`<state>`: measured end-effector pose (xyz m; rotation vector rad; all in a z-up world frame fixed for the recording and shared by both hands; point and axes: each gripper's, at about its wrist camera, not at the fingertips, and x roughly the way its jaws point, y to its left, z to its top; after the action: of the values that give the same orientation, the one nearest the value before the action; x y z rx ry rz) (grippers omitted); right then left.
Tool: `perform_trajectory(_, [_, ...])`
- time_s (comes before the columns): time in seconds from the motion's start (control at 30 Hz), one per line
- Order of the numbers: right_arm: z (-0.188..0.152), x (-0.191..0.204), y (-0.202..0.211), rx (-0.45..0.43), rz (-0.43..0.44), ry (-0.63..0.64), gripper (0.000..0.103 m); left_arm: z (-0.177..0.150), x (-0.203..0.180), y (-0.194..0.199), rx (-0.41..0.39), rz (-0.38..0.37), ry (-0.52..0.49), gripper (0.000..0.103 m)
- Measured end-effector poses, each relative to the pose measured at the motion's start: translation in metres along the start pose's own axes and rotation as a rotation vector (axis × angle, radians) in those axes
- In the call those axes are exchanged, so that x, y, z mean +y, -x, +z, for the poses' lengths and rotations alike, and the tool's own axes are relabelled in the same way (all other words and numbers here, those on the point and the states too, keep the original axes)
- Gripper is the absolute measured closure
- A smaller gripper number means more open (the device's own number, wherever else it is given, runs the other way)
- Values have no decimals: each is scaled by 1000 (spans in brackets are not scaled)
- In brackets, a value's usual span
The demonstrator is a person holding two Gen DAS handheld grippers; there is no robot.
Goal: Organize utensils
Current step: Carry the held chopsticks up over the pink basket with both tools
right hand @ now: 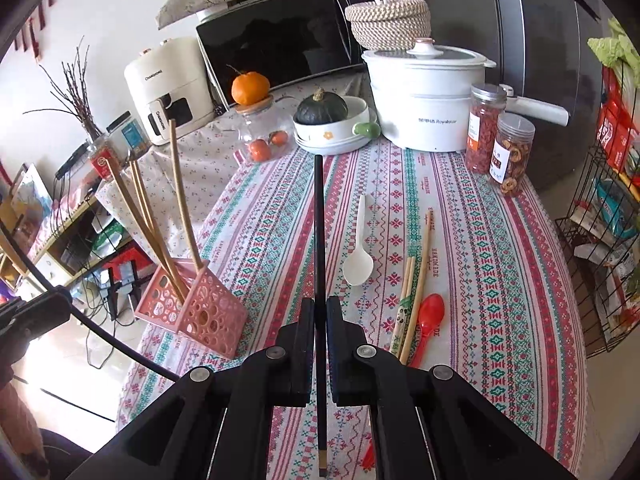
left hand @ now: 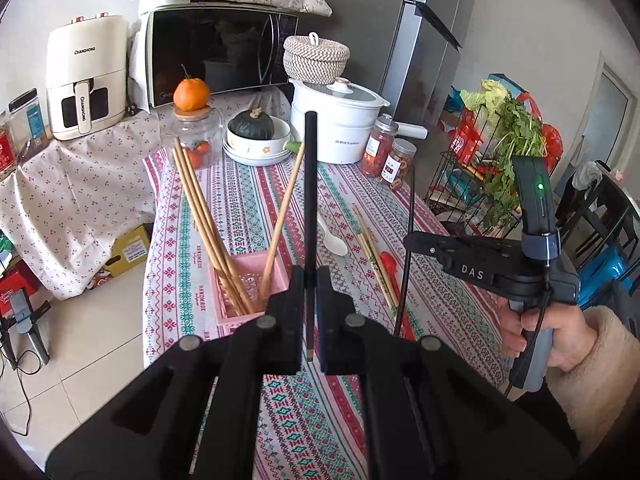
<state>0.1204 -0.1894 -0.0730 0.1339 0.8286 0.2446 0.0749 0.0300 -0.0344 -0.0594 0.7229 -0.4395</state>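
My left gripper (left hand: 310, 276) is shut on a black chopstick (left hand: 310, 200) that points up and away, held just above the near side of a pink perforated utensil basket (left hand: 248, 276). The basket holds several long wooden chopsticks (left hand: 200, 216). My right gripper (right hand: 319, 308) is shut on a second black chopstick (right hand: 319, 232), with the pink basket (right hand: 200, 312) to its left. On the patterned tablecloth lie a white spoon (right hand: 358, 264), wooden chopsticks in a paper sleeve (right hand: 412, 292) and a red spoon (right hand: 430, 316).
At the table's far end stand a white electric pot (right hand: 424, 108), two spice jars (right hand: 510, 152), a bowl with a dark squash (right hand: 324, 112) and a glass jar topped by an orange (right hand: 250, 88). A microwave (left hand: 220, 52) and air fryer (left hand: 86, 80) stand behind. A wire rack (right hand: 600, 248) is at the right.
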Motion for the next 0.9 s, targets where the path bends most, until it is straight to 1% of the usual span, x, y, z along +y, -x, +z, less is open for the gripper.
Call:
perform_trajectory(0.07, [1, 7, 20, -56, 7, 23, 98, 4, 2, 10, -52, 6, 13, 97])
perform_trajectory(0.2, [11, 27, 48, -163, 20, 57, 98, 12, 10, 29, -164, 26, 39, 97])
perform_trajectory(0.3, [18, 37, 65, -231, 28, 80, 98, 18, 17, 38, -232, 50, 57, 97])
perform_trajectory(0.37, [23, 42, 71, -257, 33, 94, 98, 20, 22, 41, -260, 71, 68, 97])
perform_trajectory(0.47, [29, 48, 76, -266, 43, 105, 98, 23, 30, 42, -281, 92, 88, 97])
perform_trajectory(0.6, [32, 53, 75, -255, 60, 113, 98, 22, 36, 32, -258, 111, 93, 97])
perform_trajectory(0.67, [33, 56, 75, -255, 68, 120, 98, 21, 37, 23, -229, 119, 88, 97])
perform_trajectory(0.8, [33, 63, 78, -269, 84, 128, 98, 18, 39, 1, -130, 151, 79, 97])
perform_trajectory(0.9, [35, 67, 79, -275, 100, 125, 98, 15, 46, -18, -55, 151, 102, 97])
